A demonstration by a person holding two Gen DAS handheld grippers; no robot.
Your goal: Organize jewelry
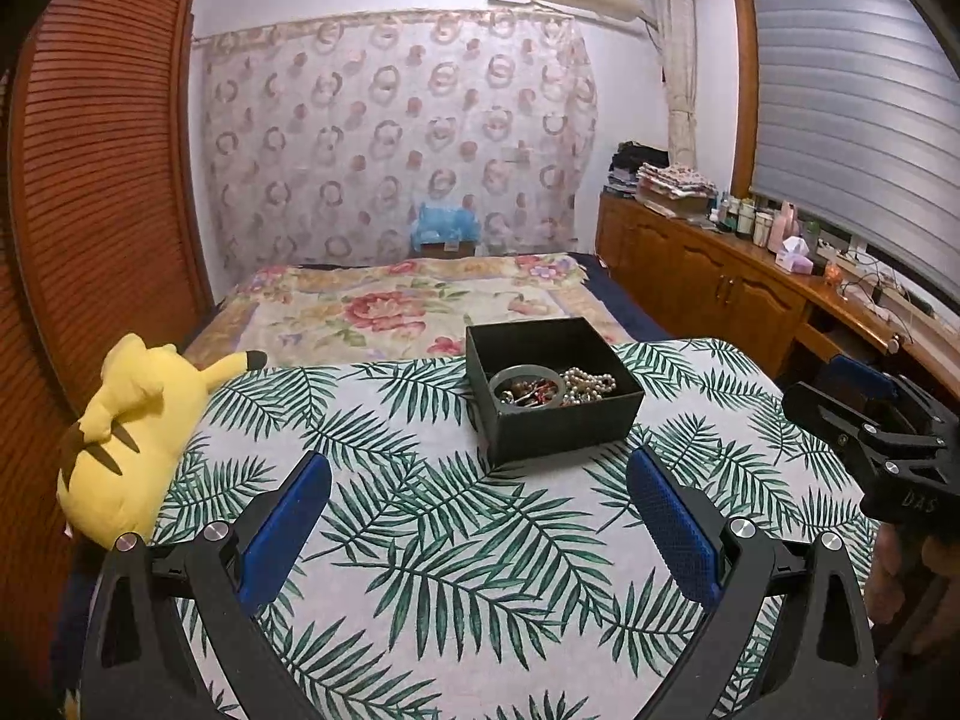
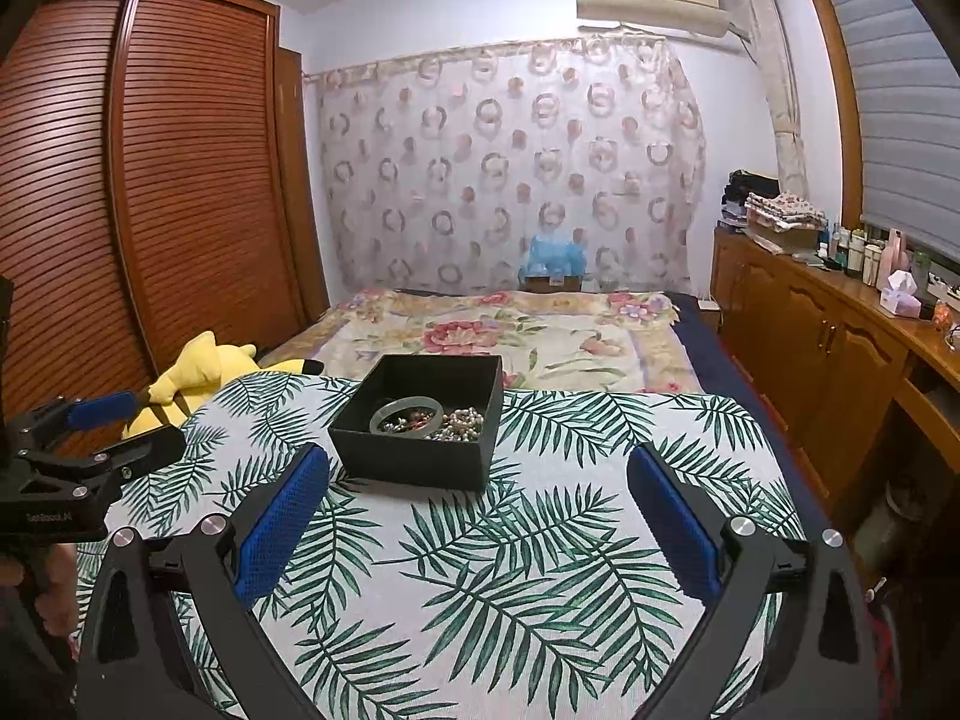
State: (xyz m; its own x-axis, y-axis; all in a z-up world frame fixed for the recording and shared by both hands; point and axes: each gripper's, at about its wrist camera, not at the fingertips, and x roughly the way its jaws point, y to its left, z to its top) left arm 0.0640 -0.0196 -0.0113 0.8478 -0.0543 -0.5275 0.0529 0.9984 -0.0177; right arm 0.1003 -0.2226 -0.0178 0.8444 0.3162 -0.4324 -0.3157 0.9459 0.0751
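A black open box [image 1: 564,435] stands on the palm-leaf cloth [image 1: 420,540]. It holds a grey-green bangle [image 1: 525,373], a pearl strand [image 1: 591,385] and small mixed beads [image 1: 528,393]. The box also shows in the right wrist view [image 2: 414,462], with the bangle [image 2: 408,405] and the pearls [image 2: 462,423] inside. My left gripper [image 1: 480,468] is open and empty, just short of the box. My right gripper [image 2: 480,468] is open and empty, the box ahead to its left. Each gripper shows at the edge of the other's view: the right one [image 1: 840,402], the left one [image 2: 144,420].
A yellow plush toy [image 1: 138,438] lies at the cloth's left edge. A floral bedspread [image 1: 420,306] stretches behind the box. A slatted wooden wardrobe [image 2: 150,192] stands at left. A wooden cabinet [image 2: 840,348] with bottles runs along the right.
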